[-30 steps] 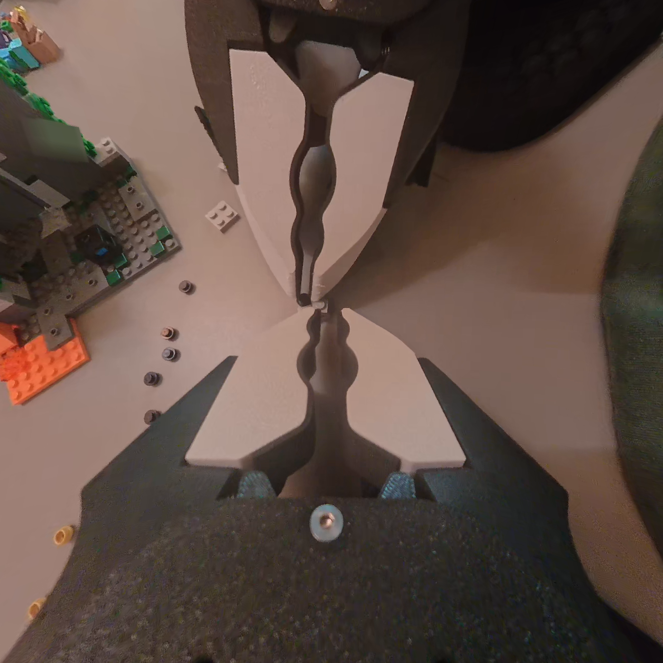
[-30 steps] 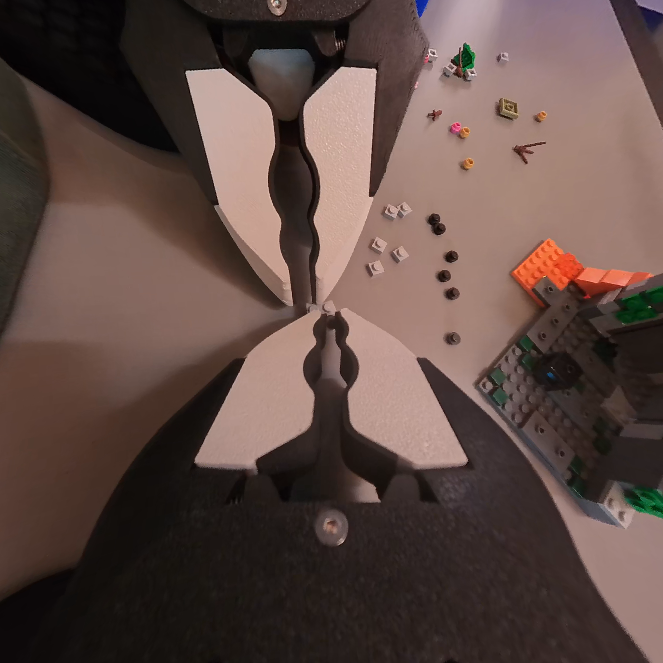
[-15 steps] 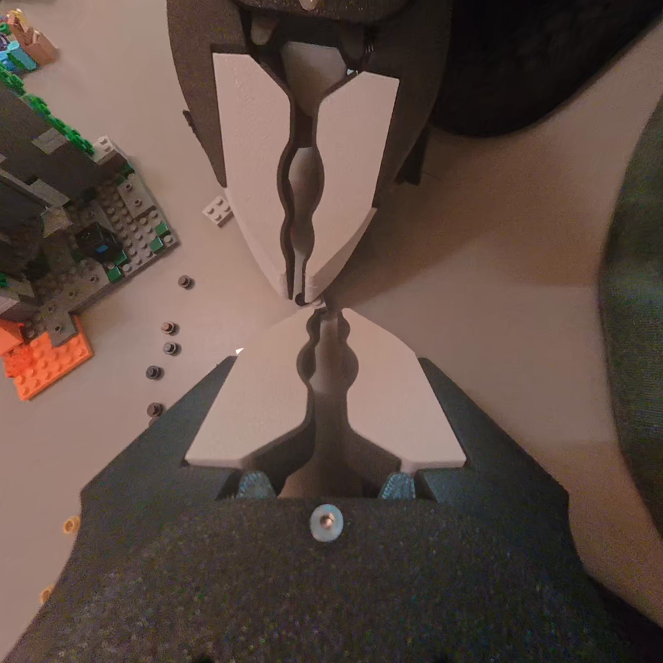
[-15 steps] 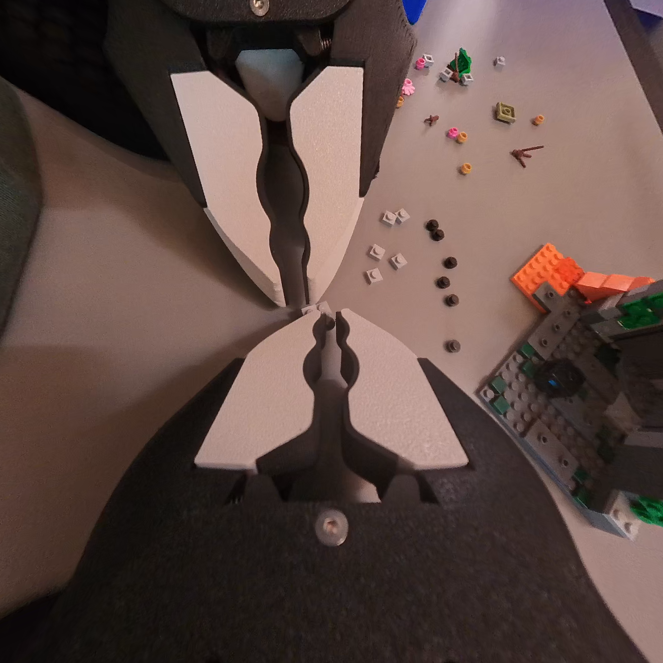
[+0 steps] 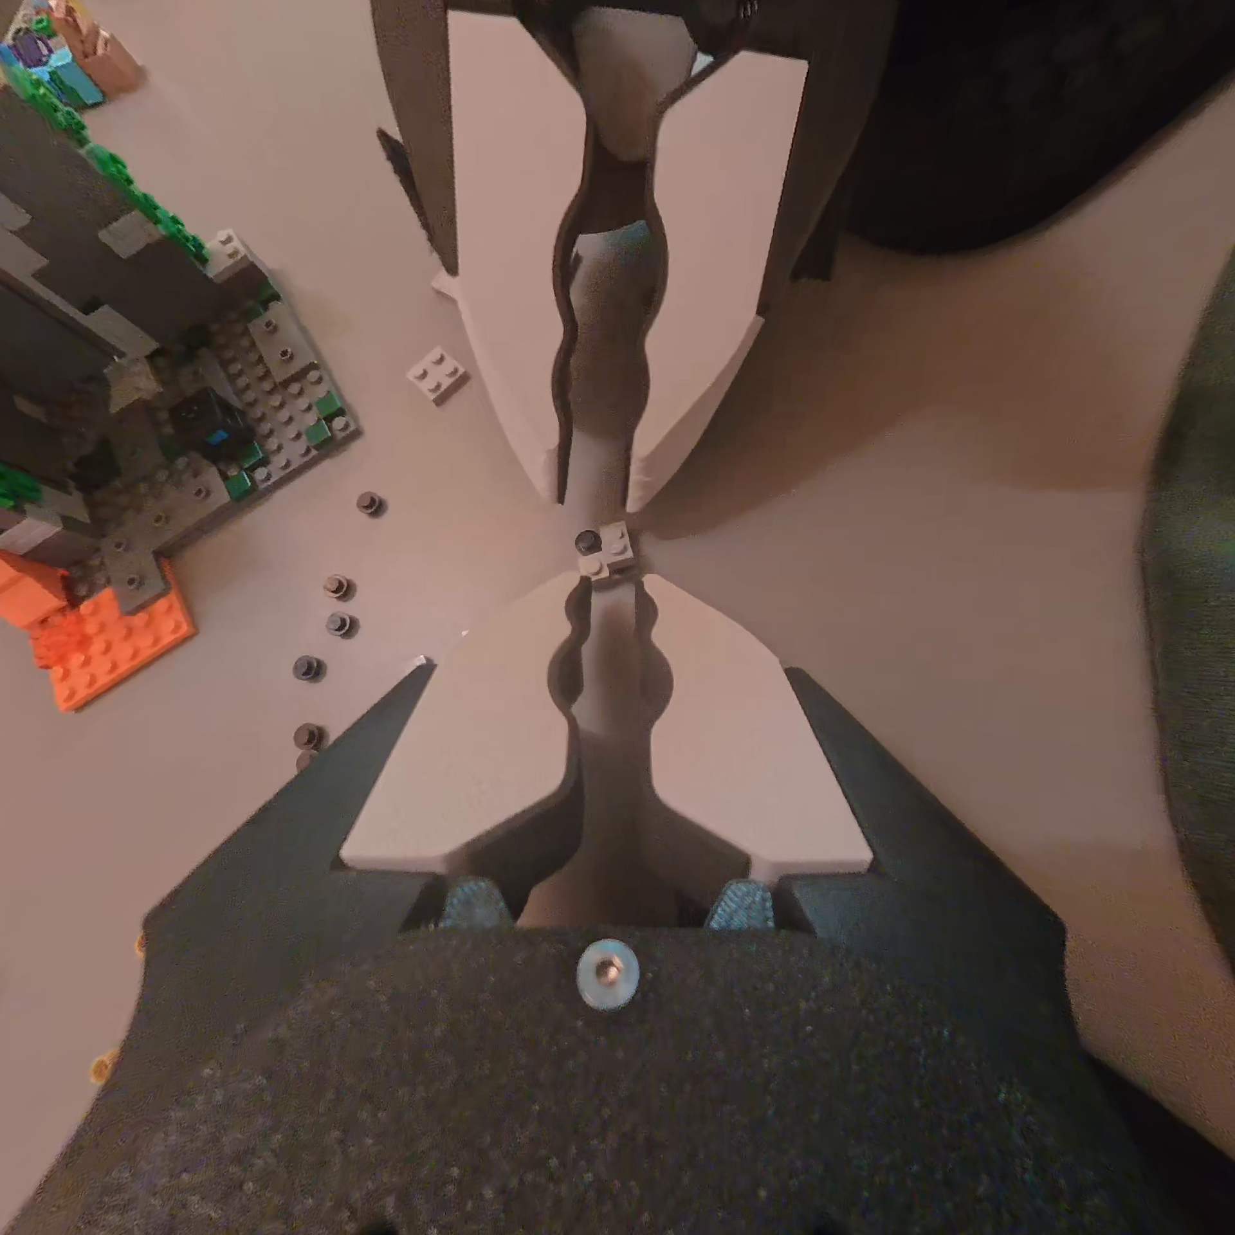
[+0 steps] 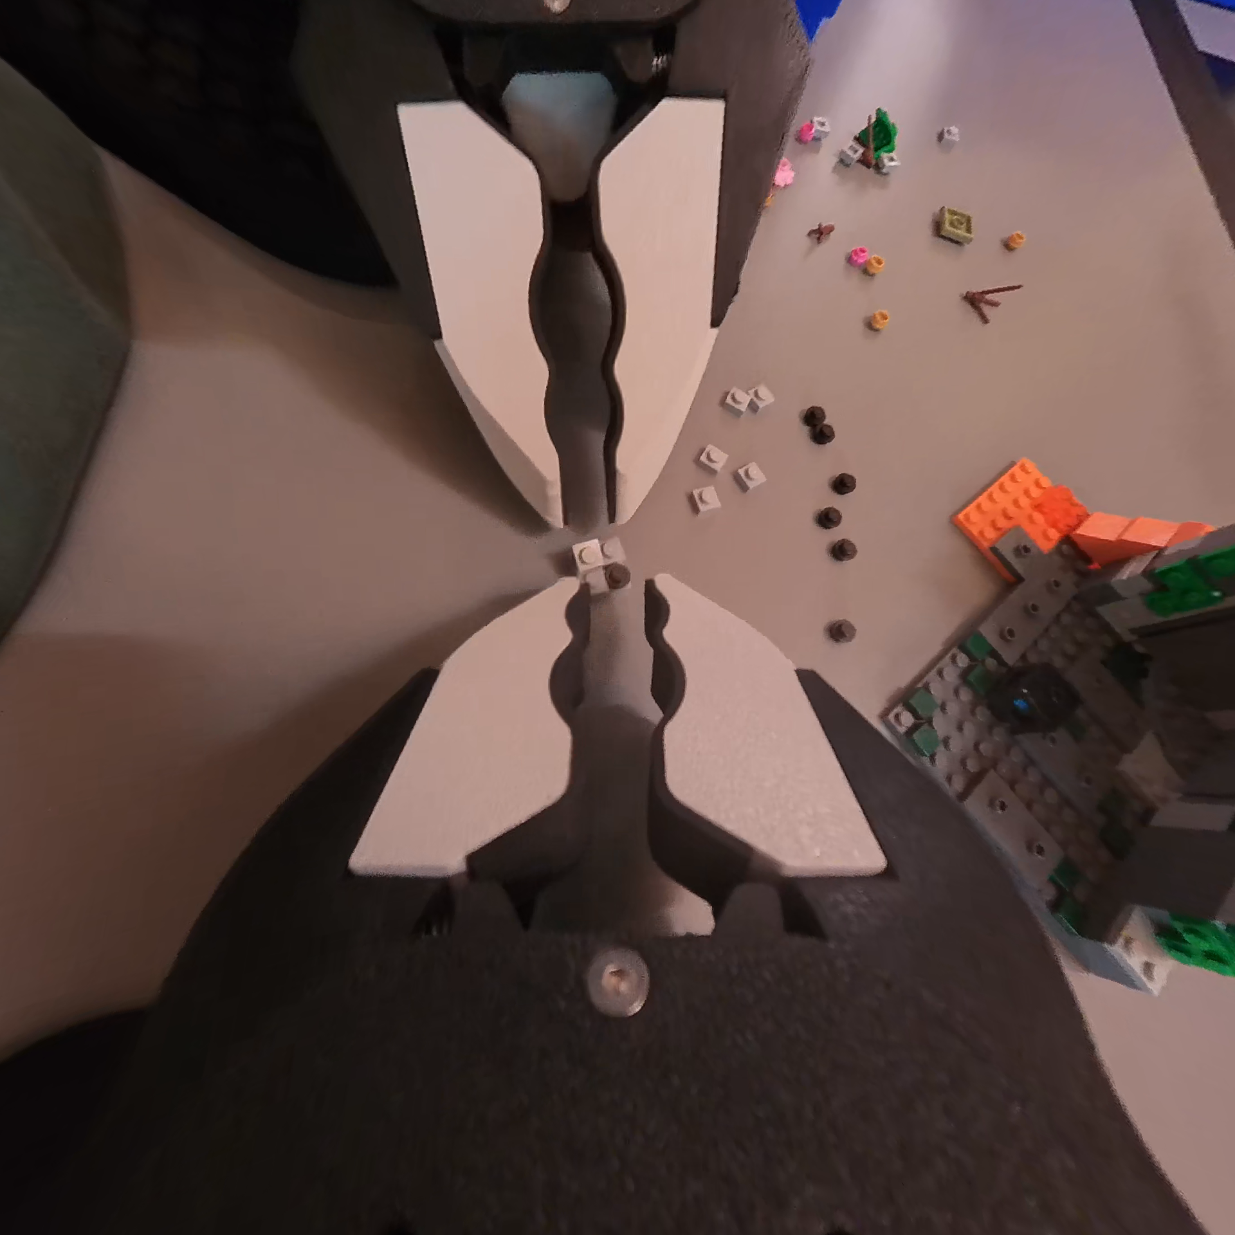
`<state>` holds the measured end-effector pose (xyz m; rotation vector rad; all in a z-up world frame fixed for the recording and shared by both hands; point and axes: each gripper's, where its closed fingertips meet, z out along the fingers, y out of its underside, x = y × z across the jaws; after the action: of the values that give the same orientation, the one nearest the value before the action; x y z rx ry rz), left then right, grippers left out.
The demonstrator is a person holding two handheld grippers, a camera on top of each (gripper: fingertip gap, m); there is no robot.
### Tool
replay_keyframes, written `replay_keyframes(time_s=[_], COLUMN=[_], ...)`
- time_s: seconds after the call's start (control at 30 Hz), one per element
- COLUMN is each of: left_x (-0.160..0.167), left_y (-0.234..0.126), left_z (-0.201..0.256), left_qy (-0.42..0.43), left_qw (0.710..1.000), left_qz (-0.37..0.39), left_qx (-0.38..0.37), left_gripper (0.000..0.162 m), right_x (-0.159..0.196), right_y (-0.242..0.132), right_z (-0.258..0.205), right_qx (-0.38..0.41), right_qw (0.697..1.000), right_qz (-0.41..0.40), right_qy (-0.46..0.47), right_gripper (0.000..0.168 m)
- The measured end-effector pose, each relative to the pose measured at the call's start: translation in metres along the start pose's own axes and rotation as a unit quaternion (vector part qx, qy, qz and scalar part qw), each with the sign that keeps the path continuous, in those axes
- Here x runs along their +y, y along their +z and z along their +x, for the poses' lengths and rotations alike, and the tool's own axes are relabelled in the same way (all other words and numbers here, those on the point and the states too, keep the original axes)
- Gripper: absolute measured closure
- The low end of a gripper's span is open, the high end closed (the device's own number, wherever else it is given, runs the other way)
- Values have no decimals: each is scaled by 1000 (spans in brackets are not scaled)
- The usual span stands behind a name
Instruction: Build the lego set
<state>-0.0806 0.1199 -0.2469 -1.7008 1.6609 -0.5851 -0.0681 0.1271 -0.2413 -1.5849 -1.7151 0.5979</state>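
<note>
Left wrist view looks down past my left gripper (image 5: 607,585) at a pale table (image 5: 902,468). Its two white fingers (image 5: 494,735) are pinched onto the near edge of a small light grey plate (image 5: 609,556), which carries a dark round stud (image 5: 587,540) on one corner. My right gripper (image 5: 595,498) faces mine from the far side, tips just beyond the plate and parted a little, not touching it as far as I can see.

To the left stands the partly built model (image 5: 167,428), grey with green bits, on an orange baseplate (image 5: 113,651). A loose light grey square plate (image 5: 438,374) lies near it, and a row of dark round studs (image 5: 337,625) runs between the model and my gripper.

Right wrist view shows the same meeting from the other side. My right gripper (image 6: 618,585) has a narrow gap between its fingers; the grey plate (image 6: 597,565) sits just past the tips, its stud (image 6: 616,576) nearest me. My left gripper (image 6: 588,521) closes on the plate's far edge. To the right lie small grey single-stud plates (image 6: 725,468), more dark studs (image 6: 835,518), the model (image 6: 1069,722) and, farther off, scattered small pink, orange, olive and green pieces (image 6: 875,200).
</note>
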Motion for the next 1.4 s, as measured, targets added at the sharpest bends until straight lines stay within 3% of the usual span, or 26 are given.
replay_keyframes(time_s=[0.4,0.83,1.23,1.4], left_x=[2,-4,-54,-60], left_y=[-3,-9,-37,-40], left_z=[-3,0,9,21], left_qy=[-1,21,163,215], left_qw=[1000,999,973,960], left_qz=[-1,28,143,153], left_qx=[-1,3,-77,-89], left_gripper=[150,150,136,135], right_x=[6,4,-37,-51], right_y=[9,13,-25,-35], right_z=[-3,-7,-14,-26], right_qx=[-107,-157,-262,-309], right_qw=[992,983,964,948], right_qz=[-61,-86,-32,-16], right_qy=[-37,-39,41,67], right_gripper=[148,152,153,153])
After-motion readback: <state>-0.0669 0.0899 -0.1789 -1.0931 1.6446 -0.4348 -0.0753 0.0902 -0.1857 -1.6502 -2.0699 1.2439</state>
